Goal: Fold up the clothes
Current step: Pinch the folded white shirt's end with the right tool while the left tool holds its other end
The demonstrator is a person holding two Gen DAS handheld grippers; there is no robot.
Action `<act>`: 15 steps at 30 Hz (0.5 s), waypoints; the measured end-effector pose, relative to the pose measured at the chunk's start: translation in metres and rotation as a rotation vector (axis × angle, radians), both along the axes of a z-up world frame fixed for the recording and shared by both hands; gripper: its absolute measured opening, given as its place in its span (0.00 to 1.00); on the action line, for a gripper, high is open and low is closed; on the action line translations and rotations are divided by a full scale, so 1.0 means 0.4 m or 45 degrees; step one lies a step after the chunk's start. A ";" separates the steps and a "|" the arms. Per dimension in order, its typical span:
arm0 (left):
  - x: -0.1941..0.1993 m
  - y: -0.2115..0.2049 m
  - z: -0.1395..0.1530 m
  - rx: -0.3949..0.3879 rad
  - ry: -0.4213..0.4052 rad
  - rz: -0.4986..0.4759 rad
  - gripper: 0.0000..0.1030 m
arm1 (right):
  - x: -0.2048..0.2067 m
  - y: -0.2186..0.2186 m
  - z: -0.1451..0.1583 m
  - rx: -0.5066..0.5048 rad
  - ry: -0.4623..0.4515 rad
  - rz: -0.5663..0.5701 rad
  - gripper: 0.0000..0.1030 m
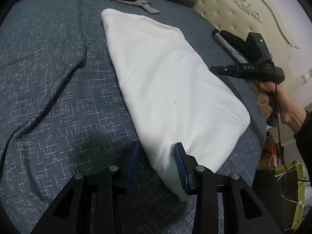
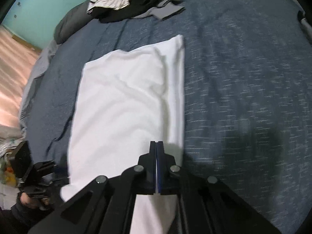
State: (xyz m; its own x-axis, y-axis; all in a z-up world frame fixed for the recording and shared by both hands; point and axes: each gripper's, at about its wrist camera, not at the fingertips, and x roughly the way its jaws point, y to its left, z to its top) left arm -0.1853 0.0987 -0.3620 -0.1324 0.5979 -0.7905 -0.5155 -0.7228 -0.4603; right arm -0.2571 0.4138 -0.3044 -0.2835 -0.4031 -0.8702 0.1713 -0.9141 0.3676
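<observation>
White garment point(image 1: 165, 89), folded into a long rectangle, lies flat on the bed point(image 1: 48, 97) (blue-grey woven cover, wrinkled on the left in the left wrist view). Its near end sits at the bed's near side; its far end points toward the clothes pile.

Left hand-held gripper point(image 1: 158, 165): fingers apart, straddling the near corner of the garment. Right blue pad point(image 1: 180, 167) is against the cloth edge; left pad sits just beside the fold on the bed cover. Pads not pressed together on the cloth, so no clamp as far as can be seen.

Right hand-held gripper point(image 2: 157, 144): fingers together, blue pads touching, tips over the near right part of the garment, just inside its right-hand folded strip. A thin white line shows in the seam btwn the pads lower down; can't tell if that is cloth. Right wrist view is motion-blurred.

From the left wrist view the right hand-held gripper's black body shows at the right, gripped by a hand point(image 1: 276, 101), dark sleeve at the wrist, cable hanging.

Far end of the bed: pile of dark clothes point(image 2: 134, 2) w/ a white piece point(image 2: 111, 0) on top and a grey item point(image 2: 167, 7) beside it, well apart from the garment. Cream tufted headboard point(image 1: 243, 9) at upper right in the left view.
</observation>
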 end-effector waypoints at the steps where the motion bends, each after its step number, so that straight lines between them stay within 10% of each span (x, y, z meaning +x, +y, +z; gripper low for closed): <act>1: 0.000 0.002 0.001 -0.006 0.001 0.000 0.39 | -0.002 0.008 0.000 0.009 0.012 -0.028 0.00; 15: 0.016 0.023 0.008 -0.038 0.005 0.057 0.39 | 0.015 -0.002 -0.004 -0.044 -0.045 -0.012 0.15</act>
State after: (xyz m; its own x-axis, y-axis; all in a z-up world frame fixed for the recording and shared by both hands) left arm -0.1788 0.1078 -0.3589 -0.1617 0.5677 -0.8072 -0.4844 -0.7583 -0.4362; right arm -0.2511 0.4130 -0.3060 -0.2567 -0.4304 -0.8653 0.1493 -0.9023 0.4045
